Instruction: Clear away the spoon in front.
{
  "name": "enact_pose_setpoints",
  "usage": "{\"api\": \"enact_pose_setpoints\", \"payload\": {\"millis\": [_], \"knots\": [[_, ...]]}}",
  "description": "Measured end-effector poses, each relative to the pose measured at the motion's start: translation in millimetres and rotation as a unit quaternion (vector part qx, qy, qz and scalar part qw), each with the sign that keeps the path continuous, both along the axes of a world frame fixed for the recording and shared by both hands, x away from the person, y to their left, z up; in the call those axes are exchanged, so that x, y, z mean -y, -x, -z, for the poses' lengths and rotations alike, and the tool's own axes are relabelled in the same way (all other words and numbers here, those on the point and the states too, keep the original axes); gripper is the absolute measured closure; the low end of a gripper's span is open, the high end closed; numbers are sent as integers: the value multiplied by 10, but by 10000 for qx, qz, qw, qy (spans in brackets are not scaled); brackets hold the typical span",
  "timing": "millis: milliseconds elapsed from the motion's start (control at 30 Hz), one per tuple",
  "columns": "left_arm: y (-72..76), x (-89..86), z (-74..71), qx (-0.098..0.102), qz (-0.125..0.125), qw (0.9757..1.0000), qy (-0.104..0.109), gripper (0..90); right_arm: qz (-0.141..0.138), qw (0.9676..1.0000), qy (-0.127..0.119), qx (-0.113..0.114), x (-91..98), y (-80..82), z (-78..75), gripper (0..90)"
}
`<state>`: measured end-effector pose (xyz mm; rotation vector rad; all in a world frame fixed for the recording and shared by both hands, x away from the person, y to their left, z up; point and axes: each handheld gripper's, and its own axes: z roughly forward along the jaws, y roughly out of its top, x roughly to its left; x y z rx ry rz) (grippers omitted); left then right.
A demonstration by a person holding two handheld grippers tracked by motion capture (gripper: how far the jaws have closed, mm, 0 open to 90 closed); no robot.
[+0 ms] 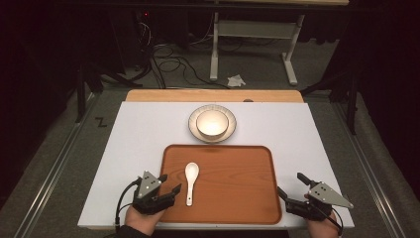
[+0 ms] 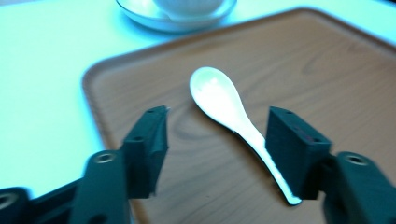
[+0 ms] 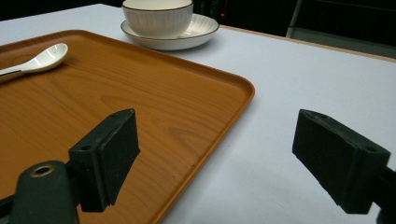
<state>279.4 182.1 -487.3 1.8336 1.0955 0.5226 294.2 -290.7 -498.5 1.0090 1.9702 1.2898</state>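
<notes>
A white ceramic spoon (image 1: pixel 191 173) lies on a brown wooden tray (image 1: pixel 233 193), bowl end away from me. My left gripper (image 1: pixel 169 182) hovers at the tray's near left corner, just left of the spoon's handle. In the left gripper view the jaws (image 2: pixel 217 135) stand apart and the spoon (image 2: pixel 219 95) lies on the tray (image 2: pixel 327 93), its handle end passing beside the right pad. My right gripper (image 1: pixel 289 183) sits open at the tray's near right corner; its jaws (image 3: pixel 215 149) straddle the tray's edge (image 3: pixel 233 107) with nothing between them.
Beyond the tray a white bowl (image 1: pixel 212 122) stands on a saucer (image 1: pixel 193 125) on the white table top (image 1: pixel 138 139). The bowl (image 3: pixel 158 18) and spoon (image 3: pixel 42 58) also appear far off in the right gripper view. Cables and a desk frame (image 1: pixel 214 44) lie on the floor behind.
</notes>
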Motion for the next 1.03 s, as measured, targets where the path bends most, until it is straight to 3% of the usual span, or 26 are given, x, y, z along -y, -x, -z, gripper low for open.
{"api": "enact_pose_setpoints", "payload": {"millis": [67, 200, 333, 533, 1033], "knots": [[17, -88, -45, 94, -76, 9999, 120, 329, 25, 10000, -1, 1, 6, -2, -1, 154], [19, -304, -121, 275, -299, 9991, 125, 213, 78, 10000, -29, -13, 31, -17, 4, 154], [-6, -510, -143, 233, -487, 9985, -17, 1, 128, 9999, -46, -35, 49, -22, 9, 154], [30, -731, -133, 254, -658, 9974, 125, 0, 263, 9996, -107, -20, 99, -14, -5, 154], [17, -706, -121, 191, -805, 9963, 250, 0, 257, 9996, -91, 26, 106, -8, -16, 154]]}}
